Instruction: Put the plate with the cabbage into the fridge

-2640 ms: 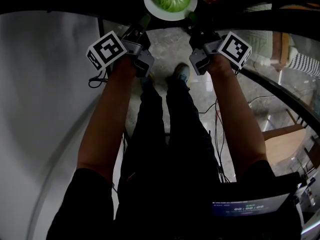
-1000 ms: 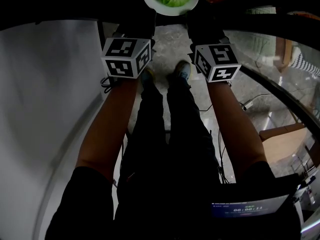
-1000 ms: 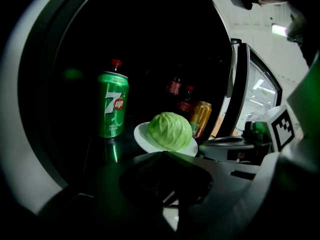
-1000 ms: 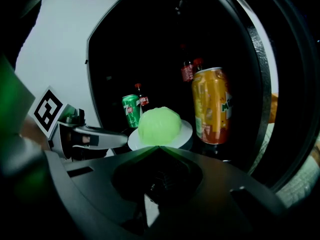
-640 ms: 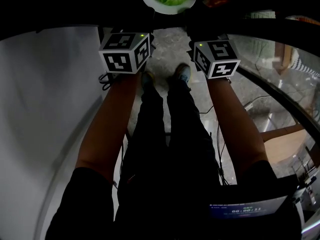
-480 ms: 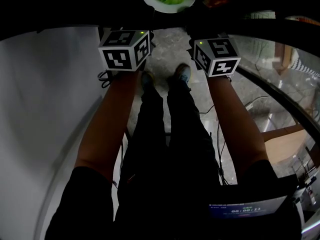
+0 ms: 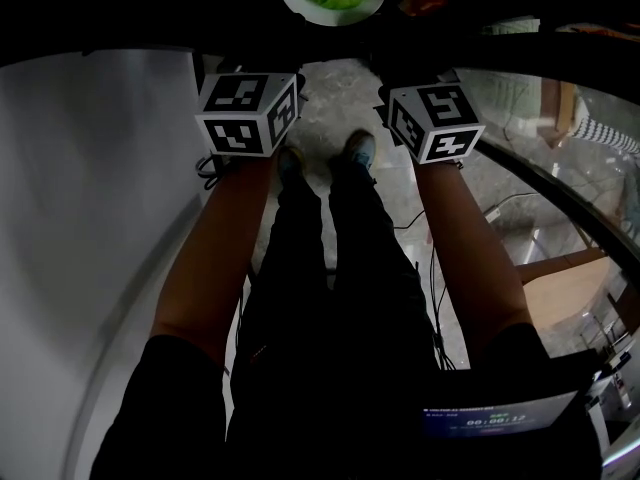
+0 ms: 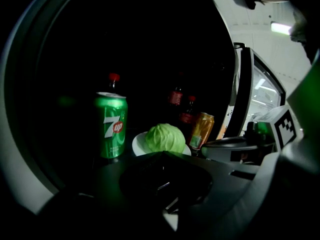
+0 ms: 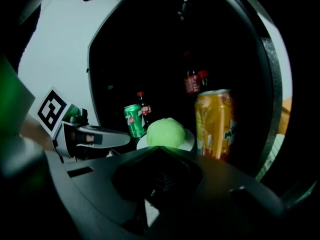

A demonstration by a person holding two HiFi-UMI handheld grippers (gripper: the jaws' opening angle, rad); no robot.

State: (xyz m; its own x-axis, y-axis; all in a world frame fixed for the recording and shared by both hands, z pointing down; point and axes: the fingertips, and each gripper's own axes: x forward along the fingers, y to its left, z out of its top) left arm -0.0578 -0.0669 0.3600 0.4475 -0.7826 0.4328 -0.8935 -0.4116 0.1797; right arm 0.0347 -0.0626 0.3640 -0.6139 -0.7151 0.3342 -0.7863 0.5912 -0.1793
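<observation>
The plate (image 8: 138, 144) with the cabbage (image 8: 165, 138) sits in the fridge (image 8: 150, 44). The left gripper (image 8: 162, 156) and right gripper (image 9: 157, 151) have closed, empty jaws. Pull straight back, missing the green can (image 8: 111, 126) and orange can (image 9: 215, 124).

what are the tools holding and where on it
The plate, it seems, by its near rim: left tool and right tool both shut there, though the pinch itself is hidden.

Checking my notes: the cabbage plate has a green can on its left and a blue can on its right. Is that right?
Not quite. The can on the right of the plate is an orange can, not blue, as the left gripper view shows. The green can stands on the plate's left and the cabbage lies on the plate, as you said.
</observation>
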